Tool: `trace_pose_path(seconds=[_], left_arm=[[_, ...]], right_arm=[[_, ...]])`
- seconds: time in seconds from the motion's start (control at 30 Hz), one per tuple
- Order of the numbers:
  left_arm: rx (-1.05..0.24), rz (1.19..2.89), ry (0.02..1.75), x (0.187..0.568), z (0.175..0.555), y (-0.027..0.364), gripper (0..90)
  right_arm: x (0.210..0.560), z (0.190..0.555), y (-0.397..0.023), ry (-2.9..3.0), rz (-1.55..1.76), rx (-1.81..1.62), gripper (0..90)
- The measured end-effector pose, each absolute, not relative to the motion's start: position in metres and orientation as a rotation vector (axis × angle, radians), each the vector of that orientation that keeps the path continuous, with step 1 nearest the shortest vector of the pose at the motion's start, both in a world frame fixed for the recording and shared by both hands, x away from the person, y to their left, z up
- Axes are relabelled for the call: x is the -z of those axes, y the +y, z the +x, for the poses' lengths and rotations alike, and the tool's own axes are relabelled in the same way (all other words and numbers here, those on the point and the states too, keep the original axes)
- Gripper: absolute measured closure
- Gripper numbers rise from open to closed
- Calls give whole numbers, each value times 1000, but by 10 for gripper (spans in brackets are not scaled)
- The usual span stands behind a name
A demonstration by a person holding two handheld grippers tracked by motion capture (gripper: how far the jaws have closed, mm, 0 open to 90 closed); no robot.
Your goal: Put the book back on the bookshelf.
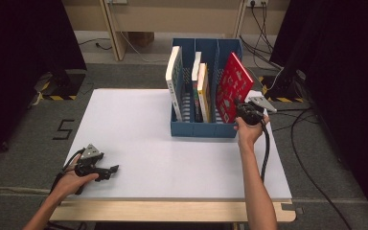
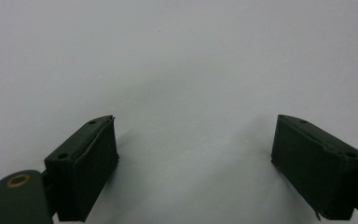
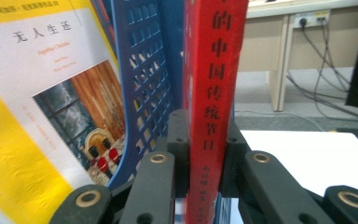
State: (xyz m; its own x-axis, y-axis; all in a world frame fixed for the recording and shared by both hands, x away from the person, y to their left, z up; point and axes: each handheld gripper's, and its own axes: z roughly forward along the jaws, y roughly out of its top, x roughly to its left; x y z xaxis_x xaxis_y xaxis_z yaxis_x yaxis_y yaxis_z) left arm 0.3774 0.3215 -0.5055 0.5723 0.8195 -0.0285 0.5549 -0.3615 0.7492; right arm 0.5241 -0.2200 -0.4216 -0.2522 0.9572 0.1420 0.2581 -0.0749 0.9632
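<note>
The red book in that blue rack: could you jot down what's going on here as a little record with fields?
Held thing: red book, leaning in the rightmost slot of the blue plastic file rack
Right gripper: jaws clamped on the book's spine
Left gripper: jaws apart, nothing between them, low over the white table
Other books: white book, yellow-covered book

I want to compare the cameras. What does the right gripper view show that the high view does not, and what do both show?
The right gripper view alone shows the characters printed on the red book's spine and the right gripper's fingers clamped on that spine. The high view alone shows the whole blue rack, the white book, the table and the left gripper. Both show the red book, the yellow book and the rack's divider.
</note>
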Motion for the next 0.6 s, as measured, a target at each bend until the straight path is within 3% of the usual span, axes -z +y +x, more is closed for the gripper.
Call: trace_pose_path(seconds=[0.6], left_arm=[[-456, 2065, 1095, 506, 377, 321, 131]], right_arm=[[423, 545, -209, 1510, 1352, -1353, 786]])
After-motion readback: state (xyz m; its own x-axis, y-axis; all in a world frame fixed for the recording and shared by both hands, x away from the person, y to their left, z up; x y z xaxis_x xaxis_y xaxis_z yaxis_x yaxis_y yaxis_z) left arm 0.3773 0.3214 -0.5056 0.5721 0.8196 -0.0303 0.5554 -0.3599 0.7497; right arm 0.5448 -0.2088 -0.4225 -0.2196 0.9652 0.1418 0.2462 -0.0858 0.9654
